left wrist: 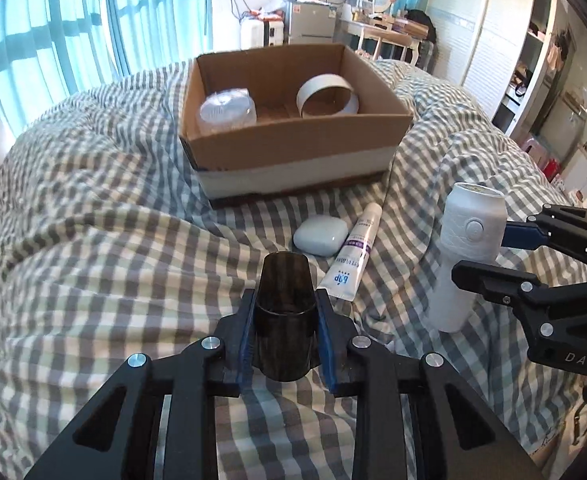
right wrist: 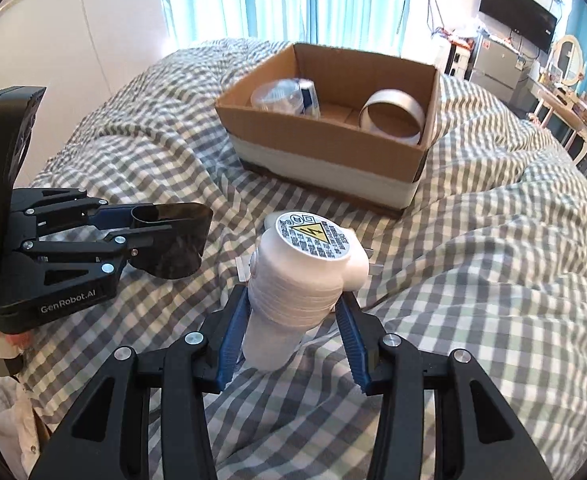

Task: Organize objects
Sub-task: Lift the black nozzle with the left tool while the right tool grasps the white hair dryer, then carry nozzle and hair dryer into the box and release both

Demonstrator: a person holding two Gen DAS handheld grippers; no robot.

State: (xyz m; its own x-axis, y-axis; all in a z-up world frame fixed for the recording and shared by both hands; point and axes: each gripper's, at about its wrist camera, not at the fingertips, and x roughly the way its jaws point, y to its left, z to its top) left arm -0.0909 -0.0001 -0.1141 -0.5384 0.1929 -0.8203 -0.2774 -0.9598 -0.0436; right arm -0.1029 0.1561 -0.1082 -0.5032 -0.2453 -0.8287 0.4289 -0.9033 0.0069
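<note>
dark cup [left wrist: 285, 320] gripped, white device [right wrist: 301, 280] gripped — box [left wrist: 293, 148] beyond

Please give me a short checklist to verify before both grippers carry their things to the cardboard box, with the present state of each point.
1. Left gripper shut on the dark cup: ok.
2. Right gripper shut on the white device: ok.
3. Free floor space in the cardboard box, between the clear container and the tape roll: ok.
4. Path over the checked blanket to the box free of tall things: ok.
5. White case and tube lie apart from both grippers: ok.
6. Grip firm enough for the carry: cannot tell.
</note>
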